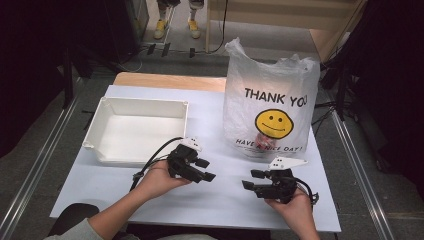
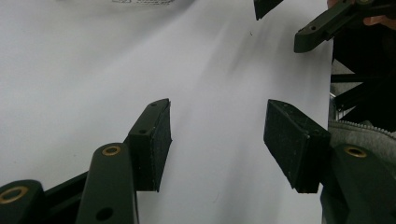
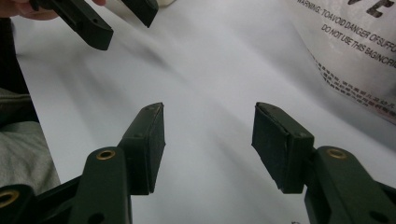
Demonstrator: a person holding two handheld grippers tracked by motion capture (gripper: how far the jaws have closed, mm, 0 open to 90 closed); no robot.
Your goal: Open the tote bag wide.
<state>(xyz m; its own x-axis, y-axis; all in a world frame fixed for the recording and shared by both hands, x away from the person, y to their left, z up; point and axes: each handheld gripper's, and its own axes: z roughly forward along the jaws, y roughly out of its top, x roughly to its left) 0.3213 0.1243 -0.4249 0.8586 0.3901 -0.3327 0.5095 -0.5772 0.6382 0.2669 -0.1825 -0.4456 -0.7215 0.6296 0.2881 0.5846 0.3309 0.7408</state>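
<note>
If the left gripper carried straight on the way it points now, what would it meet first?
Most likely the right gripper: the left gripper, jaws open and empty, aims across the bare white table at it. In the left gripper view the other's jaws sit slightly off-centre, so it might just pass.

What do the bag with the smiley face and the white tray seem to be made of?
The bag looks like thin plastic film, white and slightly see-through: it is crinkled, carries printed text, and something reddish shows faintly through it. The tray looks like rigid moulded plastic with a smooth, matte white finish, judging by its even walls and rolled rim; this is not certain.
</note>
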